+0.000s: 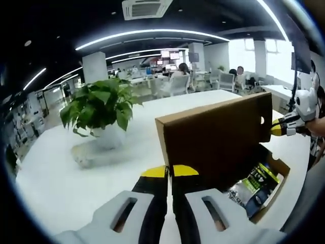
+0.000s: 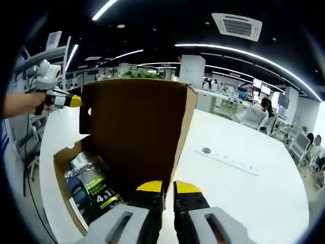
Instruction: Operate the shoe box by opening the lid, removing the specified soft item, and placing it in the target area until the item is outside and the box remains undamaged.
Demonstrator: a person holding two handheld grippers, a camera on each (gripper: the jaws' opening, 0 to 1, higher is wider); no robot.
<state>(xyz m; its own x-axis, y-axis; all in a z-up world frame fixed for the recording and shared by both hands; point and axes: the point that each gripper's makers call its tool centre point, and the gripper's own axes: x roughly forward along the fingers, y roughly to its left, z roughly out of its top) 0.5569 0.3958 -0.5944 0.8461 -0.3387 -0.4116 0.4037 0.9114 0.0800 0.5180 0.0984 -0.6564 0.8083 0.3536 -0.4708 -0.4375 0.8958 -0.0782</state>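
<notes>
box (image 1: 213, 137) lid raised, left gripper (image 1: 169, 171) beside

A wide white tabletop (image 1: 66, 178) stretches away into a large open-plan office. On it stands a leafy green plant (image 1: 101, 104) in a white pot (image 1: 109, 137). The ceiling is dark, crossed by long curved strips of white light (image 1: 152, 33), with a square air-conditioning vent (image 1: 146, 7) set into it. A white square pillar (image 1: 94, 66) rises behind the plant. Farther back are desks and white chairs (image 1: 177, 84) with people seated, and monitors (image 1: 170, 55) hang overhead. Bright windows (image 1: 244, 53) line the far wall.
</notes>
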